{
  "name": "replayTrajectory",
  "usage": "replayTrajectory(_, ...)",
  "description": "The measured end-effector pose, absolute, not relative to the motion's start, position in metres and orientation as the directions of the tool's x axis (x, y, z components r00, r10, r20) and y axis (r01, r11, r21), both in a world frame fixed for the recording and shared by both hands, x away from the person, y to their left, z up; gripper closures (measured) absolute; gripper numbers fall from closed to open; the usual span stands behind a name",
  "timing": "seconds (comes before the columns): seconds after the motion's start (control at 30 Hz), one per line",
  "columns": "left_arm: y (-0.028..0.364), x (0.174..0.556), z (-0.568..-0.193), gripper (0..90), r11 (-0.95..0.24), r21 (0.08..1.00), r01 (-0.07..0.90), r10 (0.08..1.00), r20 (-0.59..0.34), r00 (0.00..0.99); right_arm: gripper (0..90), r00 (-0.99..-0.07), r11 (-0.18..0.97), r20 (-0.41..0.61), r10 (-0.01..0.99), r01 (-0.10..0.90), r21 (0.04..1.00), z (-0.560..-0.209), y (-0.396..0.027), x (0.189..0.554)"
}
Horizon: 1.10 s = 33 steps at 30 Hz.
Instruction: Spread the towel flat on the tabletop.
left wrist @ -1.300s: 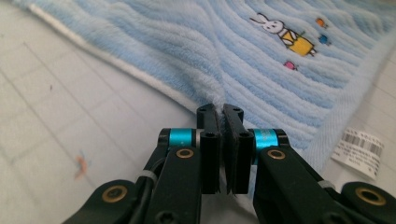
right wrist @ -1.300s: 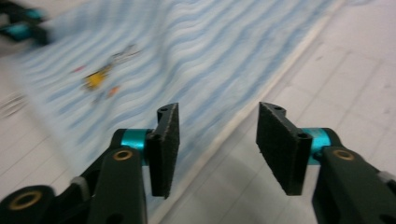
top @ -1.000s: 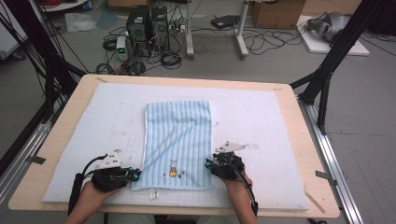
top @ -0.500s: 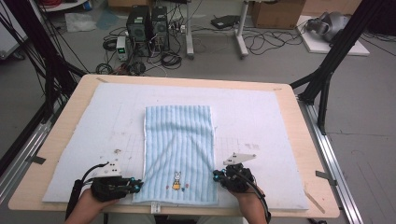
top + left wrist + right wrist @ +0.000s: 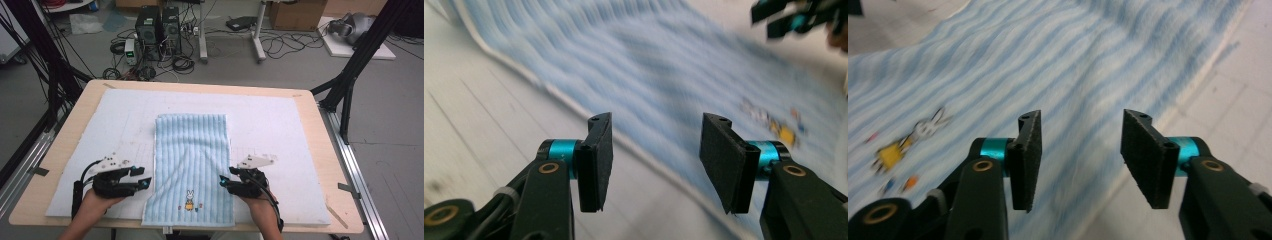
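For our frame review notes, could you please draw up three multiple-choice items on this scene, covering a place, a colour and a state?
1. Where on the light blue striped terry towel is the small embroidered rabbit?
A. by the edge nearest the person
B. by the far edge
C. at the middle

2. What colour is the flat padded mat under the towel?
A. black
B. white
C. green

3. How do the left gripper and the right gripper stand?
A. both clamped on the towel
B. one holds the rabbit
C. both open, nothing between the pads

Answers: 1 A, the rabbit sits near the person's hands in the high view. 2 B, the mat shows white around the towel. 3 C, each gripper view shows a clear gap over the cloth.
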<state>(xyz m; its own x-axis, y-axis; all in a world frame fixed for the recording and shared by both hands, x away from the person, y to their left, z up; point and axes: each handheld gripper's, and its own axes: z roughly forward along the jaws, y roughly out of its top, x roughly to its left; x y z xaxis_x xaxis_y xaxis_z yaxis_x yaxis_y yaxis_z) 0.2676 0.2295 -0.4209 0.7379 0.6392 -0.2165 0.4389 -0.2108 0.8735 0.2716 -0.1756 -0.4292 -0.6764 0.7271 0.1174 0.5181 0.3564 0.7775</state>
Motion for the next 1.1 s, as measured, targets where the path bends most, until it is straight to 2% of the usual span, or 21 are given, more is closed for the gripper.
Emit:
replayTrajectory(0.13,0.236,0.286,-0.407,47.2,-0.16,0.897,0.411,0.67,-0.207,0.713,48.6,-0.668,0.37,0.109,0.736,0.532,0.762,-0.435,-0.157,0.296)
replayTrajectory(0.2,0.239,0.293,-0.405,47.2,-0.143,0.898,0.415,0.687,-0.212,0.695,57.4,-0.68,0.415,0.082,0.728,0.533,0.738,-0.44,-0.15,0.303)
replayTrajectory(0.23,0.241,0.297,-0.406,47.1,-0.14,0.897,0.419,0.693,-0.214,0.688,64.2,-0.69,0.444,0.071,0.72,0.537,0.718,-0.444,-0.147,0.305)
replayTrajectory(0.27,0.242,0.299,-0.406,47.2,-0.141,0.897,0.42,0.699,-0.21,0.683,76.4,-0.698,0.453,0.053,0.714,0.519,0.725,-0.444,-0.147,0.303)
replayTrajectory(0.3,0.243,0.301,-0.408,47.2,-0.138,0.896,0.423,0.704,-0.211,0.678,81.5,-0.718,0.465,0.065,0.694,0.514,0.721,-0.444,-0.147,0.302)
replayTrajectory(0.33,0.243,0.304,-0.41,47.2,-0.139,0.893,0.428,0.707,-0.213,0.674,84.8,-0.732,0.475,0.071,0.677,0.509,0.718,-0.443,-0.148,0.301)
replayTrajectory(0.43,0.244,0.309,-0.416,47.5,-0.137,0.886,0.443,0.716,-0.22,0.662,86.1,-0.793,0.524,0.099,0.602,0.485,0.7,-0.441,-0.152,0.295)
replayTrajectory(0.57,0.241,0.32,-0.423,47.5,-0.145,0.875,0.463,0.717,-0.229,0.658,85.9,-0.856,0.558,0.173,0.487,0.457,0.692,-0.442,-0.161,0.283)
replayTrajectory(0.67,0.236,0.329,-0.426,47.5,-0.161,0.871,0.465,0.714,-0.222,0.664,84.9,-0.865,0.561,0.202,0.459,0.458,0.69,-0.443,-0.168,0.279)
replayTrajectory(0.77,0.228,0.337,-0.431,47.7,-0.195,0.864,0.463,0.709,-0.201,0.675,75.4,-0.871,0.547,0.219,0.44,0.454,0.704,-0.442,-0.17,0.282)
replayTrajectory(0.83,0.222,0.342,-0.435,47.7,-0.213,0.86,0.464,0.707,-0.192,0.681,67.0,-0.857,0.489,0.242,0.455,0.468,0.737,-0.439,-0.173,0.287)
replayTrajectory(0.9,0.217,0.345,-0.44,48.5,-0.225,0.857,0.463,0.701,-0.188,0.688,57.2,-0.821,0.408,0.252,0.513,0.491,0.77,-0.434,-0.177,0.294)
replayTrajectory(1.0,0.206,0.348,-0.447,49.3,-0.261,0.842,0.472,0.682,-0.186,0.708,51.3,-0.755,0.321,0.222,0.617,0.5,0.804,-0.429,-0.184,0.307)
replayTrajectory(1.1,0.194,0.348,-0.45,52.7,-0.353,0.814,0.462,0.661,-0.133,0.739,51.3,-0.686,0.315,0.175,0.706,0.525,0.79,-0.432,-0.182,0.321)
